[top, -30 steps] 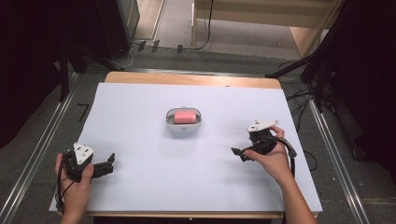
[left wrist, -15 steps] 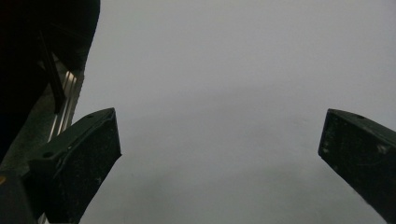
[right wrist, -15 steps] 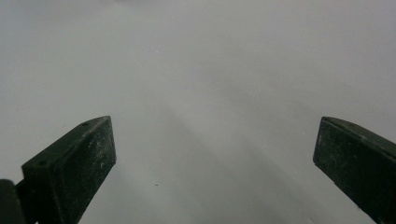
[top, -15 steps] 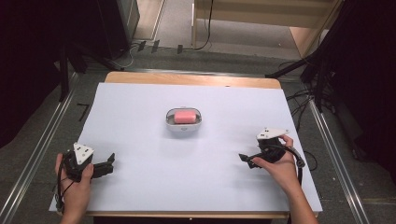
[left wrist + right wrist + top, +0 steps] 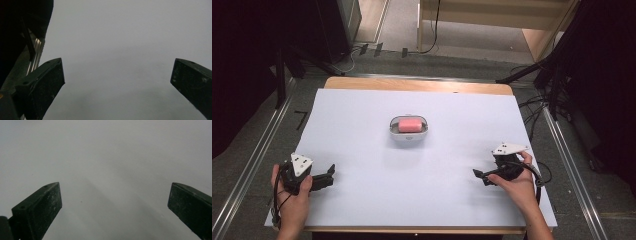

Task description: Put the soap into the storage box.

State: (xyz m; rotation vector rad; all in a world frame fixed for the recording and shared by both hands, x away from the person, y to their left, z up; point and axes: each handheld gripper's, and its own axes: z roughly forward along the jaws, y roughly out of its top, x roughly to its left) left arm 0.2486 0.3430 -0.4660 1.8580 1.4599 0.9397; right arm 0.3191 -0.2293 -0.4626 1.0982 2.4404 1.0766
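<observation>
A small white bowl point(image 5: 394, 131) holding a pink block point(image 5: 409, 125) stands in the middle of the white table sheet point(image 5: 362, 115). My left gripper point(image 5: 330, 174) rests near the front left corner, held in a hand, pointing right. Its jaws stand wide apart over bare sheet in the left gripper view point(image 5: 117, 80). My right gripper point(image 5: 479, 175) lies near the front right, pointing left, far from the bowl. In the right gripper view point(image 5: 115, 200) its jaws are also spread wide with nothing between them.
The sheet covers a wooden table whose back edge point(image 5: 417, 85) shows. Metal rails point(image 5: 257, 155) run along both sides on the floor. Cables point(image 5: 537, 107) and dark stands lie off the right side.
My right gripper has drawn back toward the front right of the table and lowered. The left gripper and the bowl have stayed put.
</observation>
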